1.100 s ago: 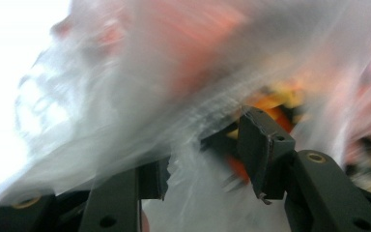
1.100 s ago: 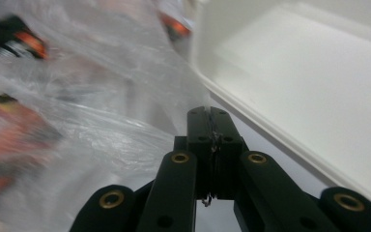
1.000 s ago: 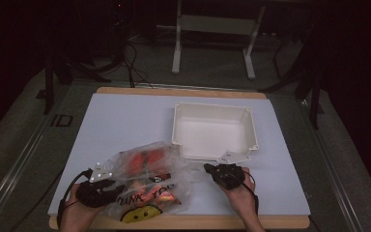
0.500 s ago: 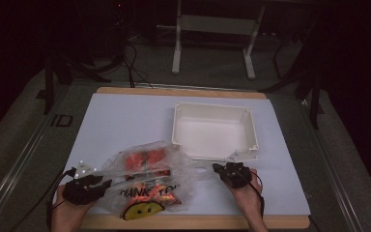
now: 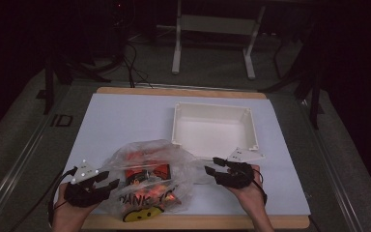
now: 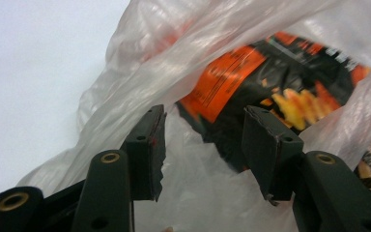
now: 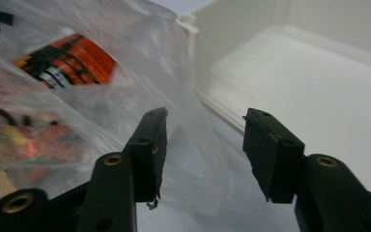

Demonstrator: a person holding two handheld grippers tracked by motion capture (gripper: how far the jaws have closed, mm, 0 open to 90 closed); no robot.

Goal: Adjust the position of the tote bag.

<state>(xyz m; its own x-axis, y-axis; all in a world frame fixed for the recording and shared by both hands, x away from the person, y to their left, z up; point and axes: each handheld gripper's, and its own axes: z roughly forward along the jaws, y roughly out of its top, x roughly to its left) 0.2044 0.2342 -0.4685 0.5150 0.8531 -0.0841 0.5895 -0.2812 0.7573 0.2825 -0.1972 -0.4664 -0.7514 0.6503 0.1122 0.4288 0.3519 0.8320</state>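
High view: both claws (image 5: 111,180) (image 5: 214,165) flank the bag (image 5: 149,176), agape.

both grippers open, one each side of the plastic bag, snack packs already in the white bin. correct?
One error: the white bin is empty, as the high view shows. The snack packs lie inside the plastic bag on the table. The rest holds: the left gripper and right gripper are open, one on each side of the bag.
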